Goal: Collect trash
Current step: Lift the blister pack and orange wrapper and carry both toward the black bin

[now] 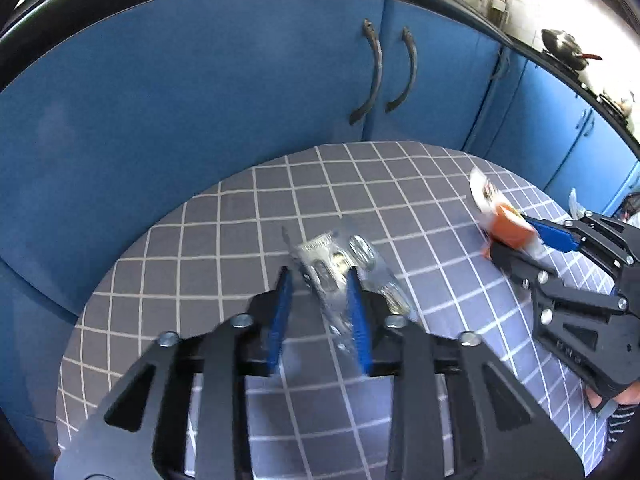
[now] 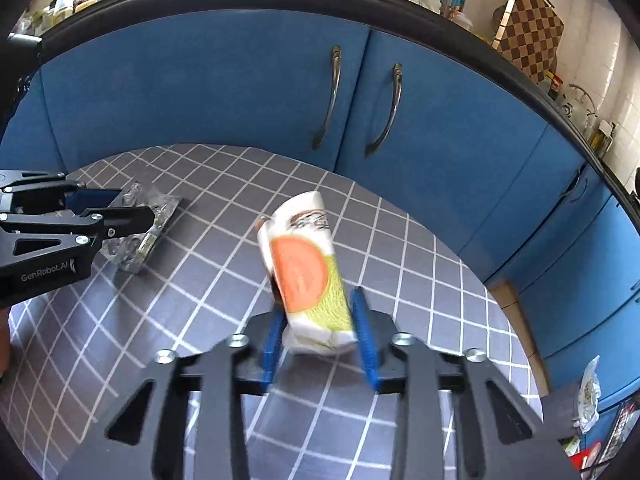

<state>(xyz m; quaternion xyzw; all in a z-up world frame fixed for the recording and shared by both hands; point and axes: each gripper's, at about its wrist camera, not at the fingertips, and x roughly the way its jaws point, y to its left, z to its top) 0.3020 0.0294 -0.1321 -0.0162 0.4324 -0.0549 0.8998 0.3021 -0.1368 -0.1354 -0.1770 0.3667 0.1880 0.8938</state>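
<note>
A clear crinkled plastic wrapper (image 1: pixel 340 268) lies between the blue pads of my left gripper (image 1: pixel 318 284), which is shut on it just above the grey checked table (image 1: pixel 200 248). The wrapper also shows in the right wrist view (image 2: pixel 146 228), with the left gripper (image 2: pixel 132 210) around it. My right gripper (image 2: pixel 318 304) is shut on a white, orange and yellow packet (image 2: pixel 306 264) and holds it tilted above the table (image 2: pixel 400 248). In the left wrist view the packet (image 1: pixel 504 224) sits in the right gripper (image 1: pixel 508 232) at the table's right.
Blue cabinet doors (image 2: pixel 280 92) with curved handles stand right behind the round table. A dark countertop with kitchenware runs above them. A white bag with trash (image 2: pixel 588 392) shows low at the right edge, beyond the table.
</note>
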